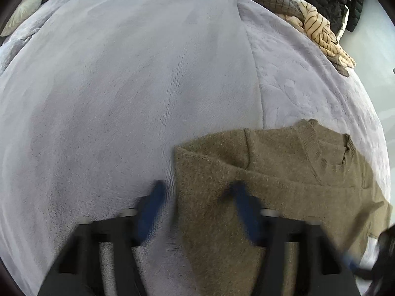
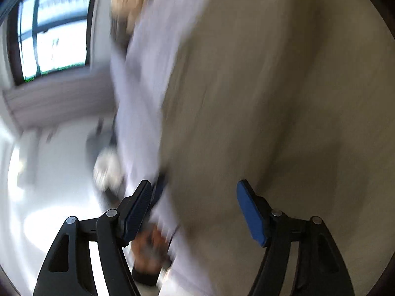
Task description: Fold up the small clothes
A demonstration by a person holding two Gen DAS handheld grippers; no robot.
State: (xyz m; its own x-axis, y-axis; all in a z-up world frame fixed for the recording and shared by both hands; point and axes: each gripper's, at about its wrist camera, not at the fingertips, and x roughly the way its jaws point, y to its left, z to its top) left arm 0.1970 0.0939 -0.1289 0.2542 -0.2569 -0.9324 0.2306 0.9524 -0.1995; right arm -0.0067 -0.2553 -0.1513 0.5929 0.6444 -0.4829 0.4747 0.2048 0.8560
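An olive-brown knit sweater (image 1: 284,172) lies flat on the pale lilac blanket (image 1: 123,98) of a bed, at the lower right of the left wrist view. My left gripper (image 1: 199,185) points steeply down over the sweater's left edge. One blue finger stands on the blanket and the other over the knit, with a gap between them and the cloth edge inside it. The right wrist view is motion-blurred. There my right gripper (image 2: 194,183) stands open close over the sweater (image 2: 271,98), with nothing pinched. A dark blurred shape (image 1: 382,246) at the left wrist view's right edge may be the right gripper.
A heap of clothes (image 1: 318,29), striped beige and checked brown, lies at the bed's far right corner. Dark jackets (image 1: 333,2) hang behind it. A round cushion (image 1: 22,12) sits at the far left. A window (image 2: 51,34) and pale floor (image 2: 49,172) show beside the bed.
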